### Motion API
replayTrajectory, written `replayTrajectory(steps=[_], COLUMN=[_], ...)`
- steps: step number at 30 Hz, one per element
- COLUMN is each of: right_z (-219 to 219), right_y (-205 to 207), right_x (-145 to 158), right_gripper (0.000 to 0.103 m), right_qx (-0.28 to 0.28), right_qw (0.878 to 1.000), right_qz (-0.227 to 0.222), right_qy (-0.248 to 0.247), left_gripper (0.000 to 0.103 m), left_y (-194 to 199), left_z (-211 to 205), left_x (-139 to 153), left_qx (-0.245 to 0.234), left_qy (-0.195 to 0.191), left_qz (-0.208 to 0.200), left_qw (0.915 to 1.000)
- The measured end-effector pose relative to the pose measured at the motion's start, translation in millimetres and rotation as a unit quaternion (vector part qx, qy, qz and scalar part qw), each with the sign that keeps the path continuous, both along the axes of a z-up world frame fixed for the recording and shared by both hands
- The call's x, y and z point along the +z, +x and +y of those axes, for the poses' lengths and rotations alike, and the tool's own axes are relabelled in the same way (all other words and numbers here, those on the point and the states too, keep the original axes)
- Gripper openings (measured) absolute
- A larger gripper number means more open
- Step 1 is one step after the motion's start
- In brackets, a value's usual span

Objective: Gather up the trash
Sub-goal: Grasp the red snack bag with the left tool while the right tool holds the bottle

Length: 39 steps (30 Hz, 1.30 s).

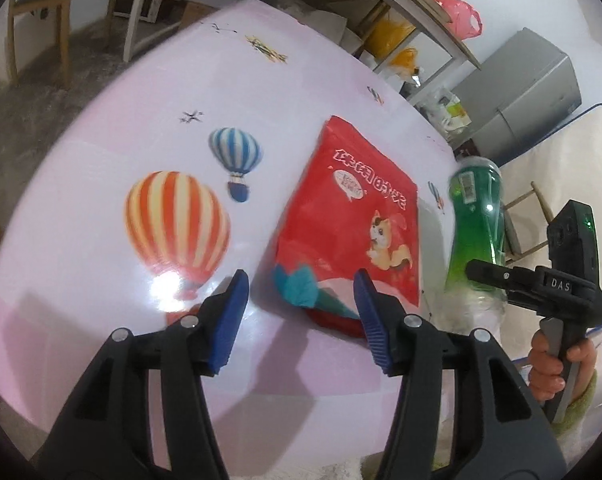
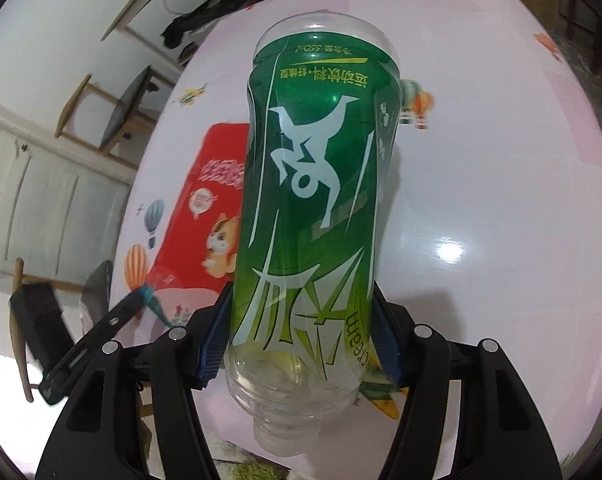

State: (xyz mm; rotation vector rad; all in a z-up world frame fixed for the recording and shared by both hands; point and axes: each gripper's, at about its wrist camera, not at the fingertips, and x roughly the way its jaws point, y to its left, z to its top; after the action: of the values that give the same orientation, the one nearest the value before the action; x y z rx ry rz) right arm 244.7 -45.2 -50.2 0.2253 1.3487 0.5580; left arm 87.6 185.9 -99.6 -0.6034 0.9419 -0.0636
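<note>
Bottle clamped cap-down in right hand-held gripper above counter. Left hand-held gripper open, empty, near red bag. Risk: slick bottle slips, flat bag resists pinch.

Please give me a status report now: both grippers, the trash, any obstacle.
Right gripper shut on green bottle, cap toward the camera. Left gripper open, empty, over the near edge of red snack bag on the table. Nothing in the way.
</note>
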Motion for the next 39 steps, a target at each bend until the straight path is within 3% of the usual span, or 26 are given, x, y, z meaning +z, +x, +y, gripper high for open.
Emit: replayTrajectory(steps=[6, 11, 17, 19, 22, 30, 34, 39], right_z=[26, 33, 26, 22, 23, 23, 23, 23], right_y=[3, 3, 6, 7, 6, 5, 4, 4], right_x=[-6, -7, -9, -10, -10, -10, -10, -9], right_gripper=[0.060, 0.060, 0.059, 0.060, 0.060, 0.060, 0.060, 0.060], right_qx=[0.039, 0.048, 0.049, 0.048, 0.047, 0.046, 0.045, 0.044], right_qw=[0.999, 0.999, 0.999, 0.999, 0.999, 0.999, 0.999, 0.999], right_qz=[0.001, 0.001, 0.008, 0.011, 0.012, 0.012, 0.012, 0.013], right_qy=[0.002, 0.006, 0.017, 0.021, 0.024, 0.026, 0.028, 0.029], left_gripper=[0.050, 0.049, 0.048, 0.048, 0.047, 0.027, 0.020, 0.020], left_y=[5, 2, 4, 6, 14, 24, 29, 39], left_z=[3, 6, 14, 15, 12, -10, -18, -28], left_x=[-6, -11, -14, -18, -22, -25, -21, -16], left_qx=[-0.005, -0.006, -0.015, -0.015, -0.010, -0.029, -0.033, -0.038], left_qy=[-0.065, -0.143, -0.247, -0.265, -0.261, -0.260, -0.223, -0.178], left_qz=[0.005, -0.010, -0.046, -0.048, -0.038, -0.037, -0.031, -0.025], left_qw=[0.9979, 0.9897, 0.9678, 0.9631, 0.9645, 0.9646, 0.9737, 0.9829])
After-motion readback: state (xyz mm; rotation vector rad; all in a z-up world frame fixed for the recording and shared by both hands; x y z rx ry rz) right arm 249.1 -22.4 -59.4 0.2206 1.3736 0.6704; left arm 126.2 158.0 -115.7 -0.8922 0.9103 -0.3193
